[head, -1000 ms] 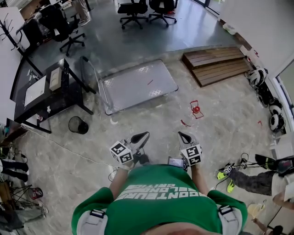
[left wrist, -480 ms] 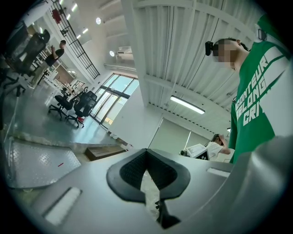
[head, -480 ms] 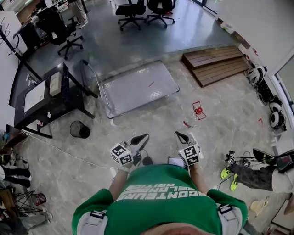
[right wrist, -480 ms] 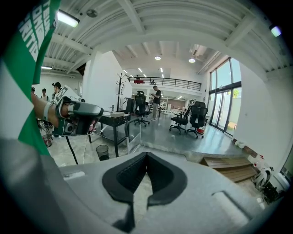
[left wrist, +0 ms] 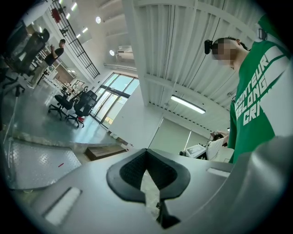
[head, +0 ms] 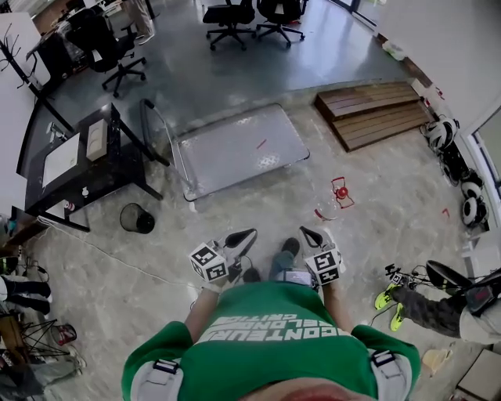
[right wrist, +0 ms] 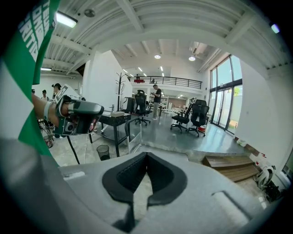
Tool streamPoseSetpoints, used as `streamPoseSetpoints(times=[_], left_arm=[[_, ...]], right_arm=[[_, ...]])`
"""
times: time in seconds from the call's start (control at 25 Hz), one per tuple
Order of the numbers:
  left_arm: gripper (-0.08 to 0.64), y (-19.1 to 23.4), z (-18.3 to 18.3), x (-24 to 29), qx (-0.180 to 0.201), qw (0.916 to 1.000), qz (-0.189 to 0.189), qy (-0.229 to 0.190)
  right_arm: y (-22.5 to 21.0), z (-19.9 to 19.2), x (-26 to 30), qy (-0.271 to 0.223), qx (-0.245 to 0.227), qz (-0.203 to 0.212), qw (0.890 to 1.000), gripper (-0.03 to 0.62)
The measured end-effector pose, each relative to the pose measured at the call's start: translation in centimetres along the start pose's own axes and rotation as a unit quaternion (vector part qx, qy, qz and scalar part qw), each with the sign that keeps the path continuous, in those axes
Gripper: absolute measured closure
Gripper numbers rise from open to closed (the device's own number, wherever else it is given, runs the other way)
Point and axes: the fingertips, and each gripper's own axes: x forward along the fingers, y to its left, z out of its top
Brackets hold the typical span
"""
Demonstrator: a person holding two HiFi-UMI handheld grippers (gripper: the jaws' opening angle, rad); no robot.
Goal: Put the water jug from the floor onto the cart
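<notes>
The water jug (head: 335, 197), clear with a red cap and handle, lies on the stone floor ahead of me and to the right. The cart (head: 239, 147), a low diamond-plate platform with a push handle at its left end, stands beyond it; its deck (left wrist: 27, 160) also shows in the left gripper view and its handle (right wrist: 133, 131) in the right gripper view. My left gripper (head: 243, 233) (left wrist: 146, 151) and right gripper (head: 309, 233) (right wrist: 146, 155) are held in front of my chest. Both are shut with nothing in them, well short of the jug. The left gripper (right wrist: 80, 115) also appears in the right gripper view.
A black desk (head: 78, 157) and a round waste bin (head: 135, 217) stand left of the cart. Wooden steps (head: 376, 113) lie at the far right, helmets (head: 442, 133) beside them. Office chairs (head: 235, 17) stand at the back. Another person (head: 442, 301) crouches at the lower right, by cables.
My foot has come into view between the two grippers. The person at the lower right has shifted. Both grippers stay shut and keep their place in front of me.
</notes>
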Motion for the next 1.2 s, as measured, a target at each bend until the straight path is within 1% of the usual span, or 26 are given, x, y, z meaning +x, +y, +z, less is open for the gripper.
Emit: streamPoseSetpoints(times=[0.24, 0.44, 0.6, 0.84, 1.2], left_arm=[[0.545, 1.2, 0.0, 0.4, -0.006, 0.9998, 0.020, -0.002], [0.545, 2.9, 0.6, 2.7, -0.004, 0.9995, 0.030, -0.001], [0.545, 4.0, 1.9, 5.6, 0.001, 0.9996, 0.029, -0.002], [0.545, 5.7, 2.6, 10.1, 0.006, 0.9995, 0.032, 0.001], [0.545, 7.7, 2.5, 15.9, 0.000, 0.9992, 0.038, 0.014]], right_arm=[[-1.2, 0.2, 2.0, -0.003, 0.000, 0.015, 1.000, 0.598], [-3.2, 1.0, 3.6, -0.011, -0.006, 0.028, 1.000, 0.598], [-6.7, 1.6, 4.6, -0.011, -0.006, 0.024, 1.000, 0.598], [-12.3, 1.9, 5.9, -0.015, -0.005, 0.017, 1.000, 0.598], [-18.1, 1.0, 7.4, -0.011, -0.001, 0.023, 1.000, 0.598]])
